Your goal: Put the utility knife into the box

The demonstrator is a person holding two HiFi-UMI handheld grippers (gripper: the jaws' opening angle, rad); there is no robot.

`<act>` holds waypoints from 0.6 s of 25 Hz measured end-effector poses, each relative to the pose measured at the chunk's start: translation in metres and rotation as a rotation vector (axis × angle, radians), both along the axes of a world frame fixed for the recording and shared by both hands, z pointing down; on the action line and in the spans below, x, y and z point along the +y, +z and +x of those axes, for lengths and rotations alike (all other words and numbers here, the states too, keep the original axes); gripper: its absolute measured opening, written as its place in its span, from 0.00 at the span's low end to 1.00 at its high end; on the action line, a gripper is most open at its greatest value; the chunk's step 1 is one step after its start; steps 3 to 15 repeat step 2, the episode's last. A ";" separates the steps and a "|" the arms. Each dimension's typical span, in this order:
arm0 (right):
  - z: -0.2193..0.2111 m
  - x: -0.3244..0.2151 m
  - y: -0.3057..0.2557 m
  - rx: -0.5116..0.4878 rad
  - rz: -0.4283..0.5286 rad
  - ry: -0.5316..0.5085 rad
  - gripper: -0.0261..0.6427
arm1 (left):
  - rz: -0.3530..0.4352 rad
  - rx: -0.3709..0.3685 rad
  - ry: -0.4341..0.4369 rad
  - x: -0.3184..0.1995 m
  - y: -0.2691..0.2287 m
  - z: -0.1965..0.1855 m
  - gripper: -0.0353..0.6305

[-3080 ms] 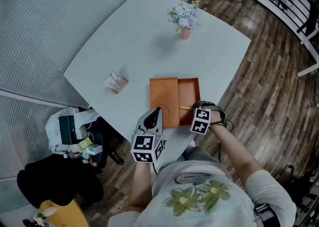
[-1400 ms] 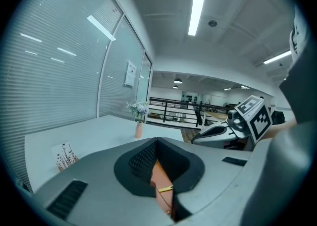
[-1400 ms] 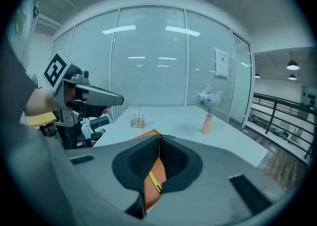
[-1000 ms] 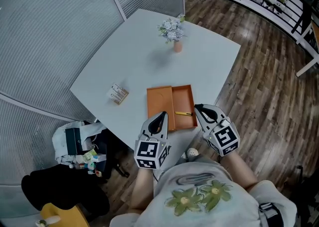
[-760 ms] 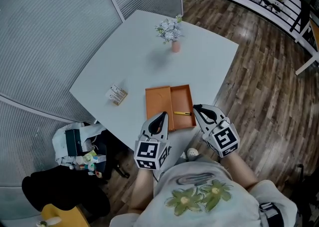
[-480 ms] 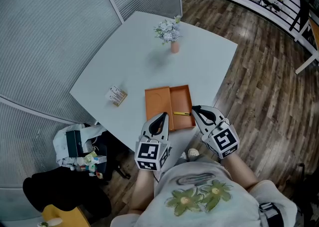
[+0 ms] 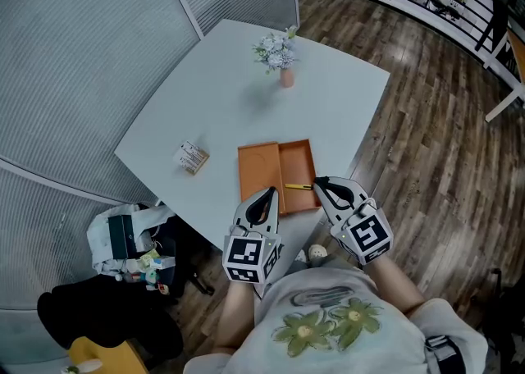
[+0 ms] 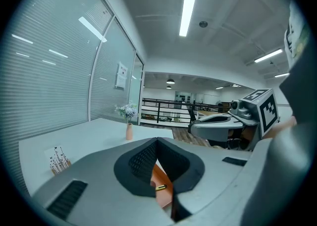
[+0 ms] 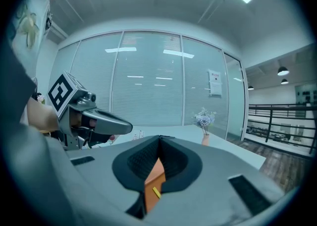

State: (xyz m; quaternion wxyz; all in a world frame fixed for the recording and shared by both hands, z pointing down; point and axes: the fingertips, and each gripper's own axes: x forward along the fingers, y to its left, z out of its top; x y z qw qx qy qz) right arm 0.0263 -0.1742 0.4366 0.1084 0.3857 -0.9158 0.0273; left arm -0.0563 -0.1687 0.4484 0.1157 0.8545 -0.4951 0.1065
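In the head view, the orange box (image 7: 299, 159) lay open at the table's (image 7: 213, 93) near edge, its lid (image 7: 258, 177) flat to the left. The yellow utility knife (image 7: 299, 187) lay inside the tray by the front wall. My left gripper (image 7: 267, 194) and right gripper (image 7: 318, 184) hovered close by. In the left gripper view, my jaws were pressed together on nothing, with box and knife visible beyond. The right gripper view showed its jaws likewise clenched and empty.

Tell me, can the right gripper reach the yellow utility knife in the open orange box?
Probably yes. The yellow utility knife lies uncovered in the open orange box, just ahead of the right gripper, nothing between them. Its jaws are shut and must open first.
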 end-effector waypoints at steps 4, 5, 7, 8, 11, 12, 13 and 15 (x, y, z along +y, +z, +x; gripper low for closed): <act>-0.001 0.000 0.000 0.000 0.000 0.001 0.04 | 0.001 0.002 0.001 0.000 0.000 0.000 0.06; -0.001 0.000 0.000 0.000 0.000 0.001 0.04 | 0.001 0.002 0.001 0.000 0.000 0.000 0.06; -0.001 0.000 0.000 0.000 0.000 0.001 0.04 | 0.001 0.002 0.001 0.000 0.000 0.000 0.06; -0.001 0.000 0.000 0.000 0.000 0.001 0.04 | 0.001 0.002 0.001 0.000 0.000 0.000 0.06; -0.001 0.000 0.000 0.000 0.000 0.001 0.04 | 0.001 0.002 0.001 0.000 0.000 0.000 0.06; -0.001 0.000 0.000 0.000 0.000 0.001 0.04 | 0.001 0.002 0.001 0.000 0.000 0.000 0.06; -0.001 0.000 0.000 0.000 0.000 0.001 0.04 | 0.001 0.002 0.001 0.000 0.000 0.000 0.06; -0.001 0.000 0.000 0.000 0.000 0.001 0.04 | 0.001 0.002 0.001 0.000 0.000 0.000 0.06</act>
